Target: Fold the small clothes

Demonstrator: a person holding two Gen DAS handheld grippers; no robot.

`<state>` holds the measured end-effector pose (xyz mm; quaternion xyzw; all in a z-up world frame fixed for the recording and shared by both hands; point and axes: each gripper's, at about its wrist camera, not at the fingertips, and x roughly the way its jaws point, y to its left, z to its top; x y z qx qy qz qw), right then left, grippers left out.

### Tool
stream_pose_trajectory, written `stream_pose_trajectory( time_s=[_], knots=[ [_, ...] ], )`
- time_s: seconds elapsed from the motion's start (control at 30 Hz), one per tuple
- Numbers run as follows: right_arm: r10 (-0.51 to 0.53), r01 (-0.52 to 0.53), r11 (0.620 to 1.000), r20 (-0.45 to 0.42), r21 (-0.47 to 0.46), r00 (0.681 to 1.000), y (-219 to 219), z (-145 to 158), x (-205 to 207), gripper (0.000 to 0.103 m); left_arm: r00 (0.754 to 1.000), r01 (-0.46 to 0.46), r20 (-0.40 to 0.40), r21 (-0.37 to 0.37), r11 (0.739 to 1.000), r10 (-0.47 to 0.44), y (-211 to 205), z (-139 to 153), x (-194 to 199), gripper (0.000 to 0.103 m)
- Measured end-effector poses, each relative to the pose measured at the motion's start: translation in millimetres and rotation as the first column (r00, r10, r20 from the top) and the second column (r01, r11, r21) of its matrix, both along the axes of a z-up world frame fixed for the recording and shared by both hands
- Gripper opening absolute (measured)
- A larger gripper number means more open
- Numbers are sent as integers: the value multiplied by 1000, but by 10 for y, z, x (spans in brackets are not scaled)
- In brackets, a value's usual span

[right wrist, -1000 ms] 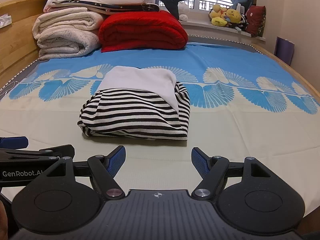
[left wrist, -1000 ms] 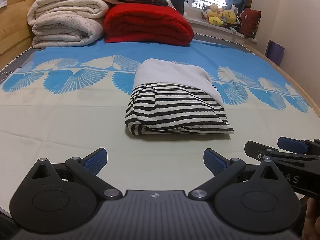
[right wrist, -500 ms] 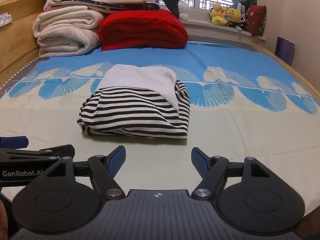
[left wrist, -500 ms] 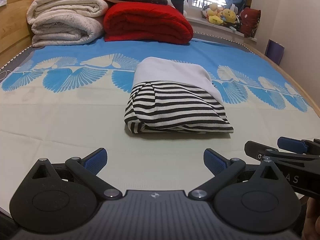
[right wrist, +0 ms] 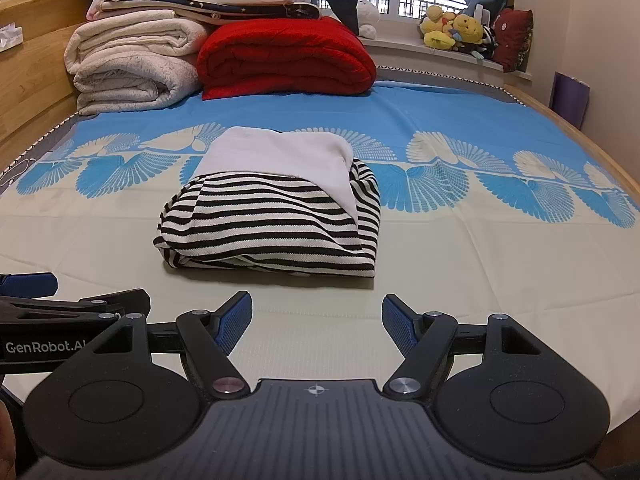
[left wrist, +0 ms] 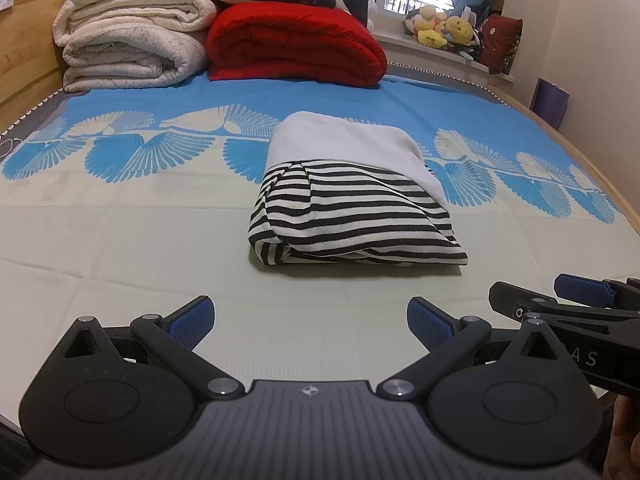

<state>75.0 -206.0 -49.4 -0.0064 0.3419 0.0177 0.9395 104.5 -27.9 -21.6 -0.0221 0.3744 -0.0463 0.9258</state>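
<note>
Barely anything has shifted over the last second: on the bed (left wrist: 120, 264), before stacked quilts (left wrist: 132, 40), the striped garment (left wrist: 352, 216) lies folded into a compact bundle at mid-mattress. Left gripper (left wrist: 310, 322) and right gripper (right wrist: 317, 322) hover short of it, jaws spread and empty, suggesting folding is finished.

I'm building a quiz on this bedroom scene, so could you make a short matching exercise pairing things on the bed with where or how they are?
Things:
1. striped garment
2. red quilt
3. plush toys
4. left gripper

States or places:
A. on the windowsill
B. open, holding nothing
C. folded, mid-bed
D. far end of the bed, beside cream blankets

Pairs: 1-C, 2-D, 3-A, 4-B
</note>
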Motion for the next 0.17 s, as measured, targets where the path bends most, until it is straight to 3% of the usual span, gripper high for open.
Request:
stream_pose_trajectory(
  time_s=[0.17],
  knots=[
    [1, -1, 1000, -1, 0, 1000, 0, -3, 3, 73, 1000, -1, 1, 2, 1000, 1, 1, -4, 3, 102]
  ],
)
